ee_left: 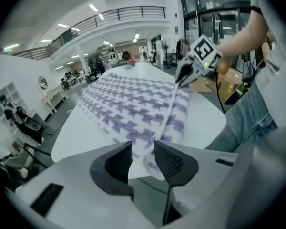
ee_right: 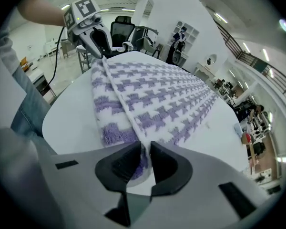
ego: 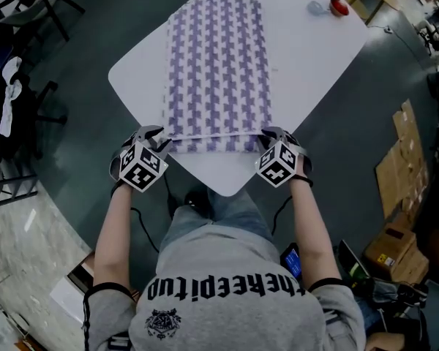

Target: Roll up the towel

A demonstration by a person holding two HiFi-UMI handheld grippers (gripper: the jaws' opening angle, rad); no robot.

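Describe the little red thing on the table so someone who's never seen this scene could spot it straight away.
Find the white table with the purple-and-white checked towel spread on it. At the table's far right corner, beyond the towel, two small things lie together. The red object is the round one, beside a pale bluish object; nothing else on the table is red.

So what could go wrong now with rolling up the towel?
Two things, maybe. The left gripper has its jaws apart around its corner of the towel, while the right gripper pinches the other corner, so the folded-over end might flop open or roll crooked on the left. Also, that end sits near the table edge closest to the person, so a tug backward could drag it off.
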